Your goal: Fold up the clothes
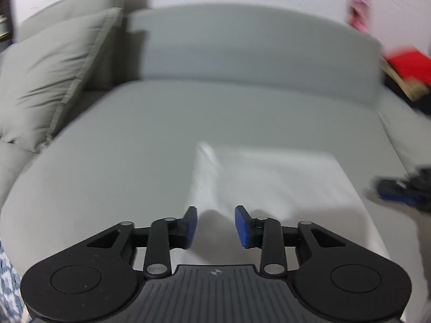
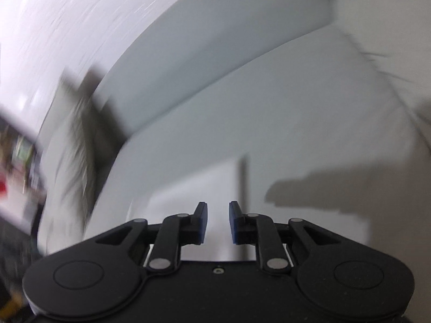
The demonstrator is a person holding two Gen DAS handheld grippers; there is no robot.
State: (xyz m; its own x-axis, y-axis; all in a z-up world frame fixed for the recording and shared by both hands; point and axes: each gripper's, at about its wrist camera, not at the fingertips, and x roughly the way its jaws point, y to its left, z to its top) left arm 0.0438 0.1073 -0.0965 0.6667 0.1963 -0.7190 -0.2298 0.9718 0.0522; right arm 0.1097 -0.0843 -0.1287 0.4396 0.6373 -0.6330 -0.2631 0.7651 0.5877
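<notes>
White folded cloth (image 1: 269, 185) on a pale grey sofa seat (image 1: 129, 140), grey-beige cushion (image 1: 51, 80) far left, red object (image 1: 412, 64) far right, black gripper (image 1: 215, 227) with blue pads (image 1: 241, 226)

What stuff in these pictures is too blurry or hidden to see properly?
- White cloth on the grey sofa seat: left wrist view, motion blur; its near part sits behind the left gripper, so what garment it is can't be told.
- Pink thing and red thing: blurred, the red one cut by the right edge.
- Right gripper: smeared at the edge.
- Right wrist view: everything beyond the gripper is streaked by motion.
</notes>
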